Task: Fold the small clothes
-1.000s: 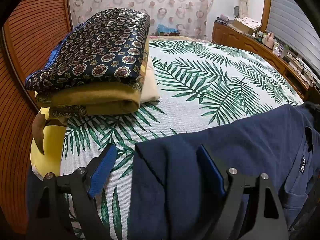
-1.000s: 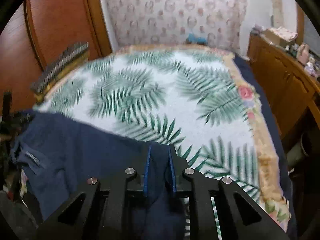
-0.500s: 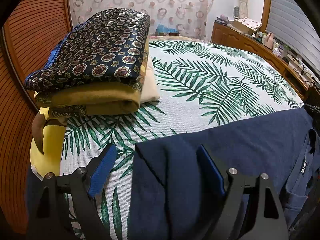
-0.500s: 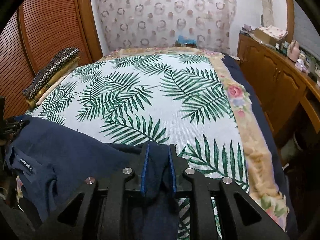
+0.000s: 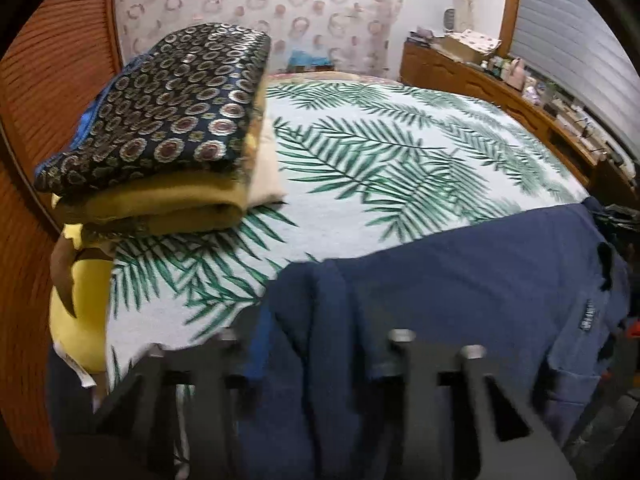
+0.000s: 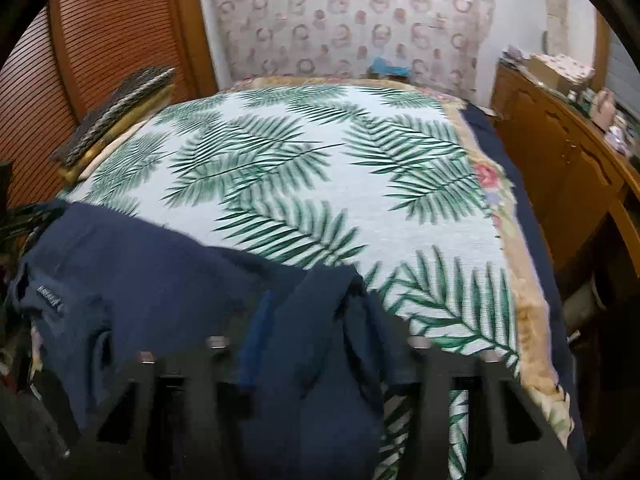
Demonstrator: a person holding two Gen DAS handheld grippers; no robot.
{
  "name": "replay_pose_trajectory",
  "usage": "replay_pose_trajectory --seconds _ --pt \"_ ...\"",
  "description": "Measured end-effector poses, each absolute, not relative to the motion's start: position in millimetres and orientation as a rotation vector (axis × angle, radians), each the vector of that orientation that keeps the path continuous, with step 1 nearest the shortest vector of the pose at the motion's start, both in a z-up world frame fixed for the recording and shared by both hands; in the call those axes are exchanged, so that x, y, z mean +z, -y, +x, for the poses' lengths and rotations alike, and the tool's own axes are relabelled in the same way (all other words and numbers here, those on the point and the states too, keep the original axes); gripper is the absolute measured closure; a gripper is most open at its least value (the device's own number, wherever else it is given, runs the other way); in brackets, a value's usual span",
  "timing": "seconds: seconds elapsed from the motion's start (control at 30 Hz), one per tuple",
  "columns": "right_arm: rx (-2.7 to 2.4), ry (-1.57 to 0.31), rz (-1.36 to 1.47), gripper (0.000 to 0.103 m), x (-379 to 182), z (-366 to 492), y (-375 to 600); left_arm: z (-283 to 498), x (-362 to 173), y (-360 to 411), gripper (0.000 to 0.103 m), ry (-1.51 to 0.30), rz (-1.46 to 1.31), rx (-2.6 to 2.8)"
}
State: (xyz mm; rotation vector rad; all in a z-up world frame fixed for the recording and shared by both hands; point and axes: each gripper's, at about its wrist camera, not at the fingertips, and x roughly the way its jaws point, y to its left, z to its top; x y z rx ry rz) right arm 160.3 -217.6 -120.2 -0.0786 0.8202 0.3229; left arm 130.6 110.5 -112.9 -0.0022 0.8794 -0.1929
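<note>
A navy shirt (image 5: 460, 272) lies spread across the near edge of the palm-leaf bedspread (image 5: 400, 160), its label (image 5: 587, 316) to the right. My left gripper (image 5: 316, 344) is closing on the shirt's left corner. Cloth fills the gap beside the blue pad (image 5: 254, 344). In the right wrist view the same shirt (image 6: 140, 272) runs off to the left. My right gripper (image 6: 320, 336) is shut on a bunched fold of its right end. One blue pad (image 6: 256, 328) shows and the other is buried under cloth. Both views are blurred.
A stack of folded clothes (image 5: 160, 120) with a patterned navy piece on top sits at the bed's left side, seen also as the stack (image 6: 116, 120). A yellow pillow (image 5: 80, 320) lies below it. A wooden dresser (image 6: 560, 160) runs along the right; slatted wooden doors stand on the left.
My left jaws came in from wide open onto the shirt's corner. The right gripper's fingers stand wider apart, with more cloth bunched between them. Both views turned blurry.
</note>
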Motion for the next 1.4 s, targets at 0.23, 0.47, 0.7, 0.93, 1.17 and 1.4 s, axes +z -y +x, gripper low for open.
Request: replay_pose_trajectory --seconds 0.23,0.47,0.7,0.93,1.17,1.4 --pt "0.345 -0.738 -0.111 0.092 -99.2 124.7 206.5 92.1 -77.3 -96.8 0.091 -0.799 -0.047 -0.268" --pt "0.383 -0.581 0.012 0.092 -28.1 62.5 231.7 22.1 12.8 -95.5 0.091 -0.548 -0.083 -0.312" --pt "0.389 -0.428 0.044 0.092 23.3 -5.2 252.0 -19.5 69.7 -111.2 0.091 -0.368 -0.132 -0.301" --pt "0.406 -0.264 0.048 0.092 83.0 -61.4 268.8 -43.1 112.7 -114.8 0.091 -0.230 -0.134 -0.319" --pt "0.398 -0.132 0.002 0.092 130.5 -104.8 279.0 -45.2 151.9 -115.4 0.091 -0.123 -0.114 -0.321" --pt "0.350 -0.108 -0.083 0.092 139.3 -52.8 256.1 24.7 170.1 -108.8 0.091 -0.134 -0.050 -0.273"
